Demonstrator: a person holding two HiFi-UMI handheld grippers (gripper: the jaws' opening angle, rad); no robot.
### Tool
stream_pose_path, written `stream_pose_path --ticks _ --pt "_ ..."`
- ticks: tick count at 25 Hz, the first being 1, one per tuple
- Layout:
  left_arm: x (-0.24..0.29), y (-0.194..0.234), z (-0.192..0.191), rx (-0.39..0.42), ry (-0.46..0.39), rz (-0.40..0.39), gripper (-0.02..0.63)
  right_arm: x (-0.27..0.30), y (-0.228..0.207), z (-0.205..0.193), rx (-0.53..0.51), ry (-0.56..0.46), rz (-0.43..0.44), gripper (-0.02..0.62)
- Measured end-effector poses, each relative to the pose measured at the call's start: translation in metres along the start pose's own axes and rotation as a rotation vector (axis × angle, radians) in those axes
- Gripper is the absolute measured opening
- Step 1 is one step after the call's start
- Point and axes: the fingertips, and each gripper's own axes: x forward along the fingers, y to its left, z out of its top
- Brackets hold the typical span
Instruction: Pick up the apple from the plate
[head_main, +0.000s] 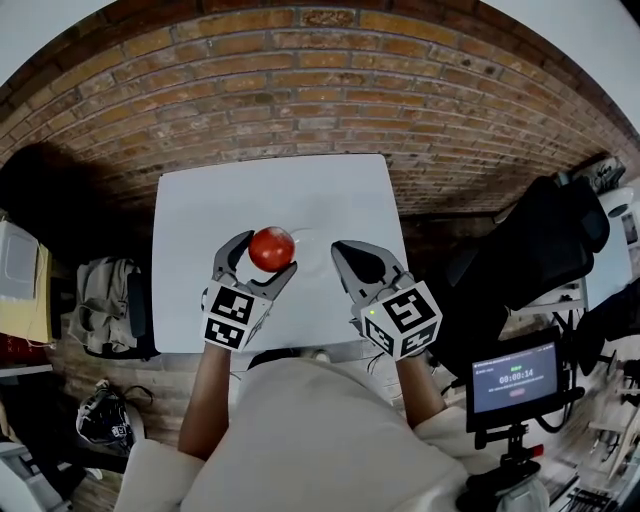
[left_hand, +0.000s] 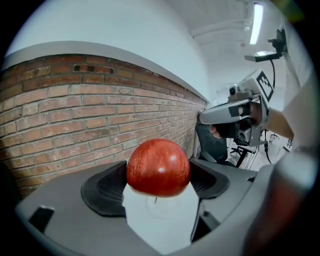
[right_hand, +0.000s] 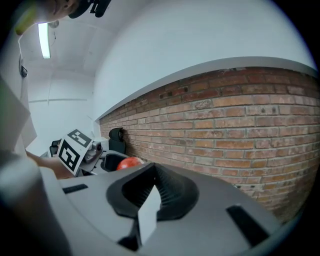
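Holding the apple (head_main: 271, 247) in the left gripper (head_main: 268, 257), I read both jaws pressed against the sides of the red fruit in the left gripper view. The pale plate (head_main: 316, 256) lies on the white table (head_main: 200, 300) just right of and below the apple; I cannot tell whether fruit and plate touch. Right gripper (head_main: 349, 254): jaws closed together, nothing between them, hovering over the table's right part, near the plate. A brick wall (head_main: 300, 80) stands behind the table. A monitor (head_main: 515, 378) sits to my right.
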Motion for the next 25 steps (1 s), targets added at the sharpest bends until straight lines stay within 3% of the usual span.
stream_pose_path --ticks 10,25 --pt "-0.011 0.003 0.02 0.002 -0.071 0.014 0.38 0.0 0.001 0.014 -0.067 -0.019 -0.023 0.002" --pt "-0.026 0.004 0.045 -0.022 -0.157 0.01 0.38 -0.002 0.005 0.03 -0.075 -0.044 -0.015 0.001"
